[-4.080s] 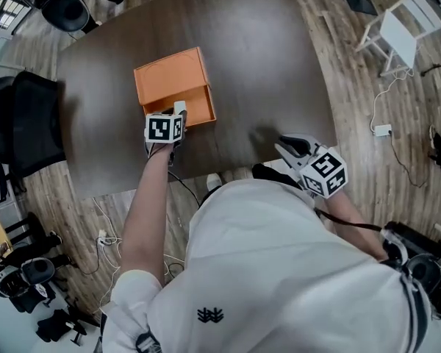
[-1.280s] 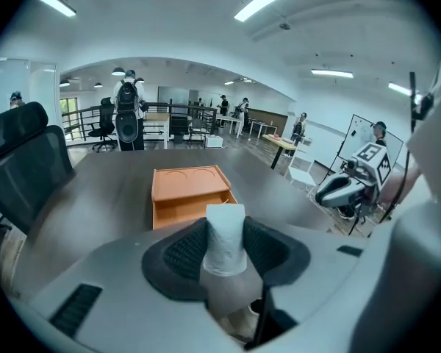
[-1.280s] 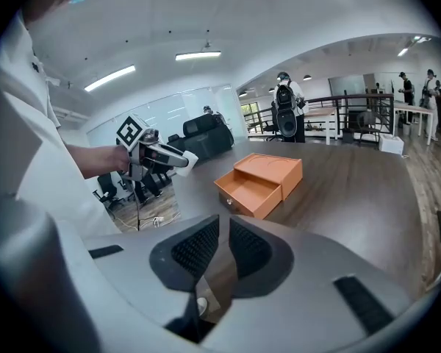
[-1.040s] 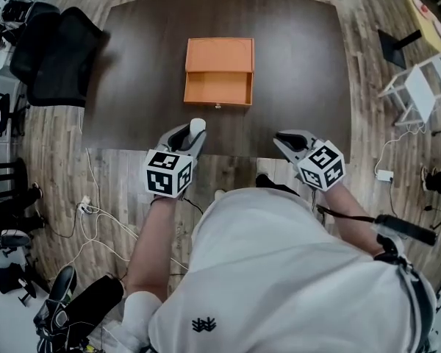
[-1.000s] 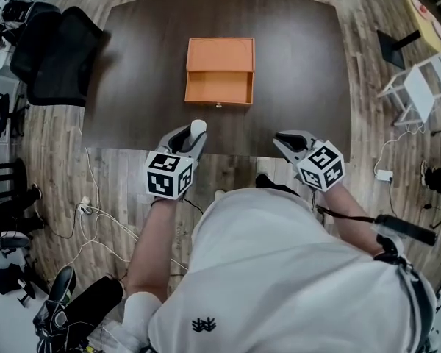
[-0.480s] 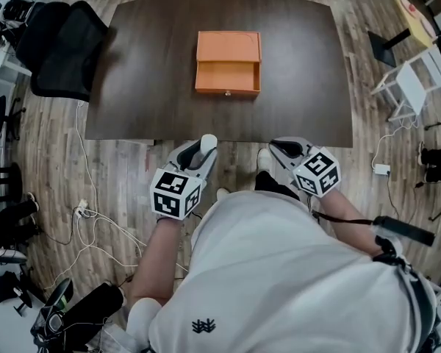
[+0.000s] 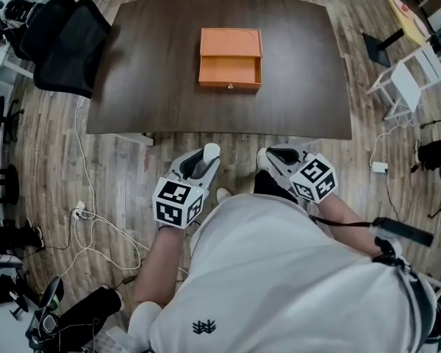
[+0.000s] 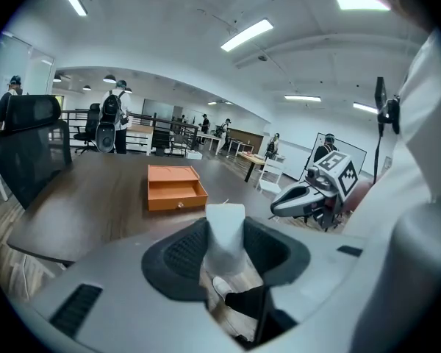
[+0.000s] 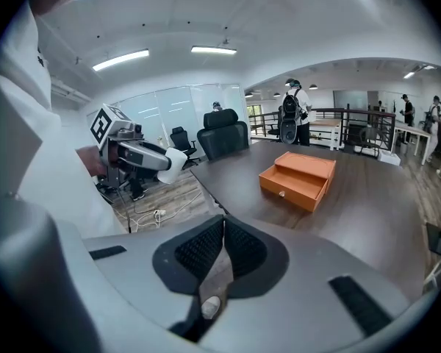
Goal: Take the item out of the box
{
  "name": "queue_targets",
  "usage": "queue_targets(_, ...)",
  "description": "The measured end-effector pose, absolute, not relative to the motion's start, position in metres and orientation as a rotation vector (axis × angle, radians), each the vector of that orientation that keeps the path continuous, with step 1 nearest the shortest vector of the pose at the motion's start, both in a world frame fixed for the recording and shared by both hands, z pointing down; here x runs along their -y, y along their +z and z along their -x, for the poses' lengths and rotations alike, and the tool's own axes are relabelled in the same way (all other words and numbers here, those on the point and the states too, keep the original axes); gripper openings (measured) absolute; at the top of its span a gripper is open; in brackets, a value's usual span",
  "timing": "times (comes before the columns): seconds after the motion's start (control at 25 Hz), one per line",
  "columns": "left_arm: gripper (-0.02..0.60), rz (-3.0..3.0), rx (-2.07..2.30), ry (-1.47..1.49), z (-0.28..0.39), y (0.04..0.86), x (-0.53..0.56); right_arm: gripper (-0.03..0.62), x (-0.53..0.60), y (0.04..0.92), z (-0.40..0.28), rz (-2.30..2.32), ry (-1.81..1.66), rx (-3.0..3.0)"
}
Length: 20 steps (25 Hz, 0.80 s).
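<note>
The orange box (image 7: 231,48) sits on the dark table (image 7: 154,87) with its drawer pulled out toward me and nothing visible in it. Both grippers hang over the wooden floor, short of the table's near edge. My left gripper (image 7: 206,157) is shut on a small white item (image 7: 211,151); in the left gripper view the white item (image 8: 225,235) stands upright between the pads, with the box (image 8: 175,187) far ahead. My right gripper (image 7: 265,157) is shut with nothing in it; in the right gripper view its pads (image 9: 206,247) meet, and the box (image 9: 298,176) lies ahead.
A black office chair (image 7: 62,39) stands at the table's left corner. Cables (image 7: 95,219) trail on the floor at the left. White furniture (image 7: 408,79) stands at the right. Several people stand far off in both gripper views.
The left gripper, at the box's drawer four seconds ago, has pulled back holding the white item. Over the last second both grippers and the view drew further from the table.
</note>
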<state>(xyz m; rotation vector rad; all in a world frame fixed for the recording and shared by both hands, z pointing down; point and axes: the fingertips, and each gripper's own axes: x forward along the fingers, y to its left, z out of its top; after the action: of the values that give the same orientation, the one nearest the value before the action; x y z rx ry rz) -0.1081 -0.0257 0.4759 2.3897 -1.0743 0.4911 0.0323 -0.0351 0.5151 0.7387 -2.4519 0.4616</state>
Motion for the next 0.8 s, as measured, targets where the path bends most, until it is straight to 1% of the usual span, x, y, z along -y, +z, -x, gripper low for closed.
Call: queue_targets(0.8, 0.164, -2.405, 1.074, 0.449, 0.110, 0.474, -0.003, 0.003, 0.006, 0.510, -0.017, -0.687, 0.397, 2.444)
